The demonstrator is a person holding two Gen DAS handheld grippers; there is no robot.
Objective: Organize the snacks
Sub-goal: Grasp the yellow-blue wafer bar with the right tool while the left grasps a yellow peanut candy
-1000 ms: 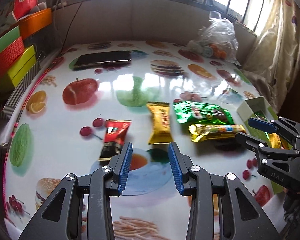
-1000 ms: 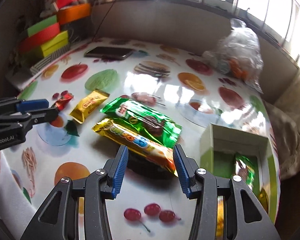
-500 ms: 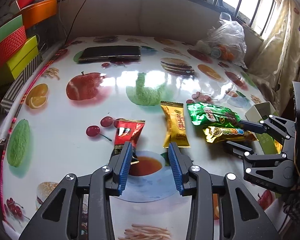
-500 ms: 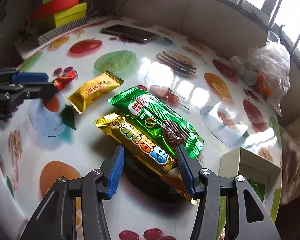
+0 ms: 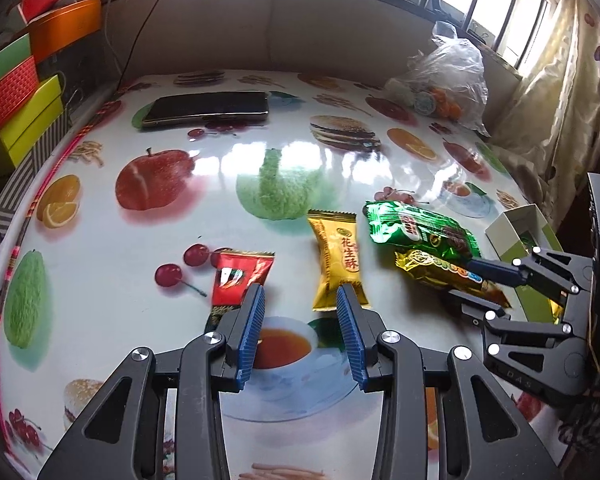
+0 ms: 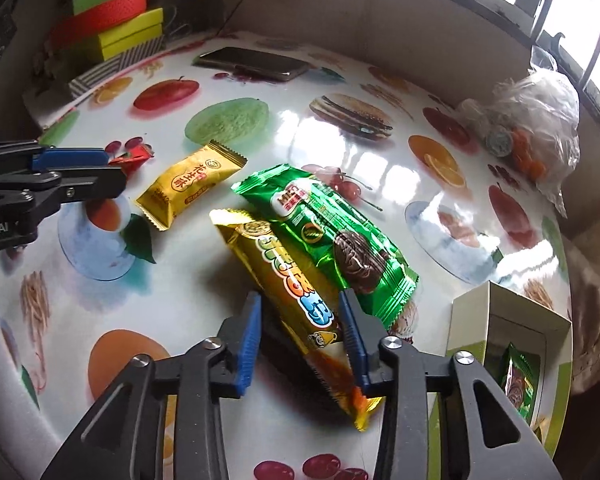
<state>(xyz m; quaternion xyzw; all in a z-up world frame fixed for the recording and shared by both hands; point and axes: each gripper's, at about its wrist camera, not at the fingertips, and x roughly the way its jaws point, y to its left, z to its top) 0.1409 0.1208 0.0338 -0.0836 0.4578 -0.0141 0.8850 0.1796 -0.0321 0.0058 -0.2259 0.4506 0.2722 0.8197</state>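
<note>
Between the jaws of the right gripper (image 6: 300, 300), just drawn inward: the gold bar (image 6: 276, 256), pinched across its width at the end nearest the box (image 6: 472, 308). Looks like a thin hold on crinkly foil, so squeeze firmly but without crushing. Lift straight up first, since the green packet (image 6: 328, 232) lies against the bar's long side and may drag along. Once clear, swing toward the box and lower the bar in lengthwise, beside the green wrapper already lying inside. Let go only when low inside the walls.

For the left gripper (image 5: 300, 292): jaws partly spread, nothing between them, hovering well away from the box. Farther from the box than the green packet, the yellow packet (image 5: 338, 256); farthest, the red packet (image 5: 236, 276). Better to hold off there until the box is free.
</note>
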